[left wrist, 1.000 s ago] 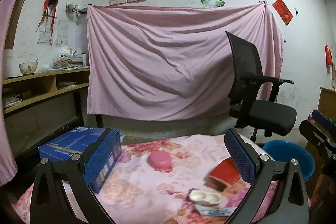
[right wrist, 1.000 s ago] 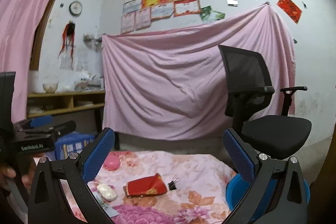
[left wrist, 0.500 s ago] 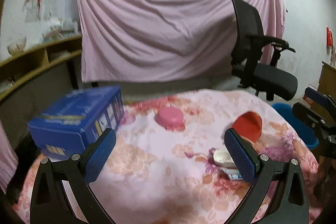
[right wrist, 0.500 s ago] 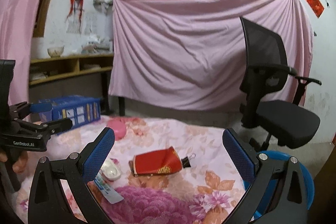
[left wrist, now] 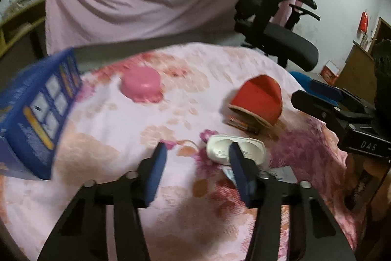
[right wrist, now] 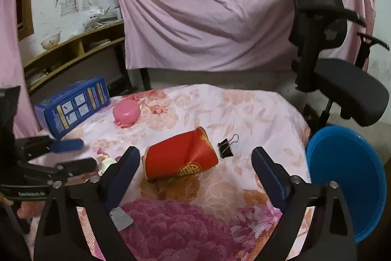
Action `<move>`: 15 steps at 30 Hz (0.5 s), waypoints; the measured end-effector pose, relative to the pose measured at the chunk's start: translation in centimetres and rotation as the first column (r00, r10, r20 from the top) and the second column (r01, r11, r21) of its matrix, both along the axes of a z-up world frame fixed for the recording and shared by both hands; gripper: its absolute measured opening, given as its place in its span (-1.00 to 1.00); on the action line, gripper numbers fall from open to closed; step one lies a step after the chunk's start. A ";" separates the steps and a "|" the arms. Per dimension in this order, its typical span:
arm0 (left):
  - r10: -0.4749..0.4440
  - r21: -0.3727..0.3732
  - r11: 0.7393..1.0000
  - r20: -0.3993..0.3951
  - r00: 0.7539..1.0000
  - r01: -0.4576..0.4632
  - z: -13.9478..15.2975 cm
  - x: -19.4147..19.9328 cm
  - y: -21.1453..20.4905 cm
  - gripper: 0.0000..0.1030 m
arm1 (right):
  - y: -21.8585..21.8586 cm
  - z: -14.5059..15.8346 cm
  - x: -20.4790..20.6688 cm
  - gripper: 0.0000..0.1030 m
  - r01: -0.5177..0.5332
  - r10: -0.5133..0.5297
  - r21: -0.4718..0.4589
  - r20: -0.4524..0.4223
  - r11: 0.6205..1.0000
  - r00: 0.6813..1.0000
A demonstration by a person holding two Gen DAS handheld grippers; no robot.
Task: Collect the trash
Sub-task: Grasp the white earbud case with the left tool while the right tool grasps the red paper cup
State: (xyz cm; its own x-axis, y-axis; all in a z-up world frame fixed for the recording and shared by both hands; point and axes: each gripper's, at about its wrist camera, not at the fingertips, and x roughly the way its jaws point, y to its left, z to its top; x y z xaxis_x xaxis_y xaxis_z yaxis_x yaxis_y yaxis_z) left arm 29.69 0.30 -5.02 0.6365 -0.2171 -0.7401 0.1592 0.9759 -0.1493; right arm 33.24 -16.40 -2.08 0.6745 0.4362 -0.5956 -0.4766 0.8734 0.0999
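Looking along the left gripper (left wrist: 198, 158), its jaws stand part open and hold nothing; the white case (left wrist: 235, 149), lying flat on the floral counter (left wrist: 102, 129), sits just ahead and right of centre, one finger overlapping it, its long axis crosswise; the crushed red cup (left wrist: 259, 99) lies beyond the case, and the blue box (left wrist: 36, 114) crowds the left edge. From the right wrist, the right gripper (right wrist: 195, 163) is wide open and empty; the red cup lies on its side between the fingers, long axis across; a binder clip (right wrist: 226, 147) sits just right of the cup; the blue bin (right wrist: 347, 177) waits beyond the counter's right edge.
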 end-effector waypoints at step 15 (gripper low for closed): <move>-0.001 -0.098 0.995 -0.076 0.997 -0.007 -0.4 1.1 0.3 -0.87 | 0.5 -1.0 1.1 0.76 -0.040 0.039 -0.013 -0.089 0.999 0.995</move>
State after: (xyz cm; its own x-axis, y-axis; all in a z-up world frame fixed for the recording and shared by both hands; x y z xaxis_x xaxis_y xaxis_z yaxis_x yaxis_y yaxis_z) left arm 30.75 0.55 -5.41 0.5797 -0.2893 -0.7617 0.1408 0.9563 -0.2561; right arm 34.37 -15.90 -3.08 0.6012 0.4522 -0.6588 -0.5005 0.8558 0.1306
